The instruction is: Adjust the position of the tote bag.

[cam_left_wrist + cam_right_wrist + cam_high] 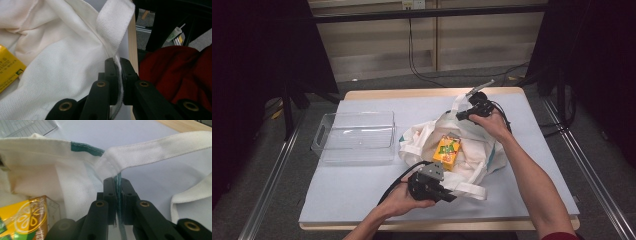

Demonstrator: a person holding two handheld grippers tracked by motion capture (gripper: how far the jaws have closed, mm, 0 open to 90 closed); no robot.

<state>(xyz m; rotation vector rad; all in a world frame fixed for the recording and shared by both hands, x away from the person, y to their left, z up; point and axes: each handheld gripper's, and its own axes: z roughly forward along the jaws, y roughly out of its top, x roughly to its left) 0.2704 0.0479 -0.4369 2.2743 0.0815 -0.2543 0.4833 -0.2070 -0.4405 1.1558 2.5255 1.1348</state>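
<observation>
Even overhead light brightens the table [362, 195]; dark surroundings. Close-up jaws blur softly, and the bag [62, 62] fabric stays sharp.

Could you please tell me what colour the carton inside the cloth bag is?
The small drink carton is yellow-orange with green print, clearest in the high view.

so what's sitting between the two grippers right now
In the high view, the yellow carton lies in the open mouth of the white tote bag, between the left gripper and the right gripper, each clamped on the bag's edge.
</observation>
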